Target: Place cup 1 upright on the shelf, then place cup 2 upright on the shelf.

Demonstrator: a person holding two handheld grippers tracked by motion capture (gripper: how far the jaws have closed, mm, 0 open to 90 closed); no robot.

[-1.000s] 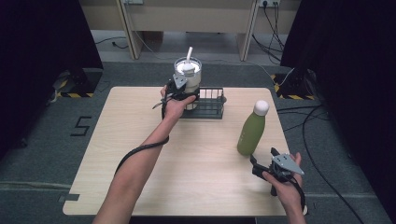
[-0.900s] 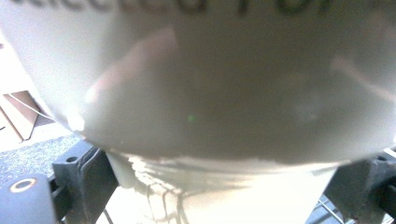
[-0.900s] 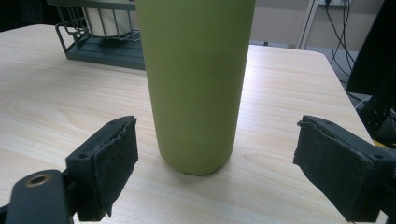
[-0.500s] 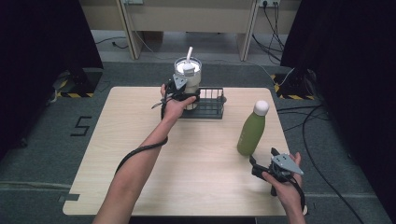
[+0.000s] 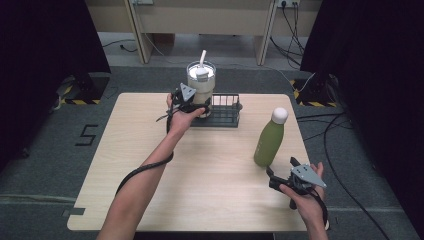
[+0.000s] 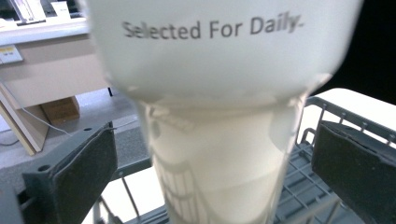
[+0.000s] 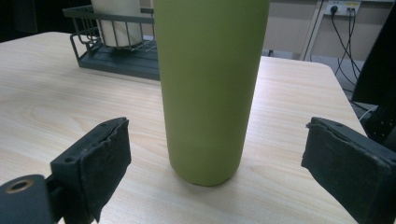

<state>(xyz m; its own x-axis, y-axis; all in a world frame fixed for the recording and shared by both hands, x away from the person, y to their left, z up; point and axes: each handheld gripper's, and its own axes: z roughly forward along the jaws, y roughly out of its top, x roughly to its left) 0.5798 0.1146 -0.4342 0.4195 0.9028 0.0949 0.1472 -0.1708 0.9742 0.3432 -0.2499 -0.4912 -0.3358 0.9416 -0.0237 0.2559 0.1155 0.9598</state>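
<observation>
A pale tumbler point(image 5: 201, 85) with a white straw, printed "Selected For Daily" point(image 6: 210, 93), stands in the left end of a dark wire basket point(image 5: 225, 114) at the table's far side. My left gripper point(image 5: 199, 105) is open around the tumbler's lower part; in the left gripper view its pads point(image 6: 86, 172) stand apart from the wall on both sides. A green bottle point(image 5: 267, 142) with a white cap stands upright at the right. My right gripper point(image 5: 281, 168) sits just in front of it, open wide, with the bottle point(image 7: 208, 88) centred between its jaws and untouched.
The light wooden table point(image 5: 150, 165) has bare room in the middle and on the left. The basket point(image 7: 116, 58) with the tumbler point(image 7: 119, 21) lies beyond the bottle in the right gripper view. Cables run over the floor at the right; dark curtains flank the table.
</observation>
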